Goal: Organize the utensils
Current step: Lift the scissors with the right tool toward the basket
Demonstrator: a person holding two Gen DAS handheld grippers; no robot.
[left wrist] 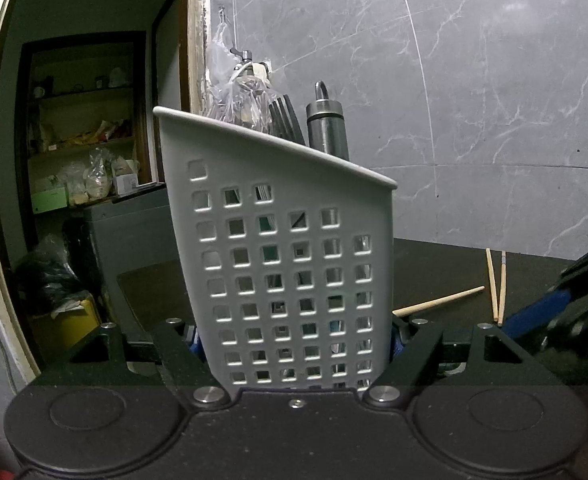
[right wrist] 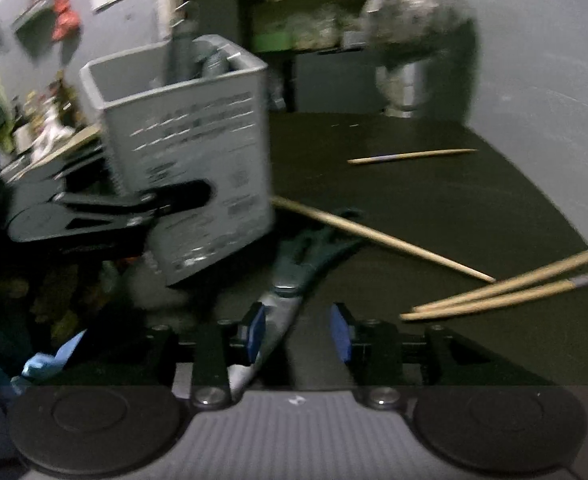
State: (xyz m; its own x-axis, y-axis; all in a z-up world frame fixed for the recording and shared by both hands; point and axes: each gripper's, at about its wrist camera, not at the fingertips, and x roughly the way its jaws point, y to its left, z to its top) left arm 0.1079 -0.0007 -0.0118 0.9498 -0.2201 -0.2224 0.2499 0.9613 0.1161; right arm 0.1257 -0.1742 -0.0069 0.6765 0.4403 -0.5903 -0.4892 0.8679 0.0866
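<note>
My left gripper (left wrist: 296, 340) is shut on the grey perforated utensil caddy (left wrist: 285, 256) near its base and holds it upright; it also shows in the right wrist view (right wrist: 189, 148), with the left gripper's fingers (right wrist: 133, 208) clamped on its side. Dark forks (left wrist: 283, 120) and a steel cylinder (left wrist: 326, 128) stick out of the caddy. My right gripper (right wrist: 300, 334) is open. Scissors (right wrist: 294, 276) with dark handles lie on the black table between its blue pads (right wrist: 340, 332), blades toward the camera. Wooden chopsticks lie on the table (right wrist: 506, 292), (right wrist: 382, 238), (right wrist: 410, 156).
The black tabletop (right wrist: 414, 200) ends at a grey marble wall (left wrist: 474, 100). A steel pot (right wrist: 406, 84) stands at the table's far edge. Chopsticks also show right of the caddy (left wrist: 498, 288). An open doorway with cluttered shelves (left wrist: 85, 152) lies to the left.
</note>
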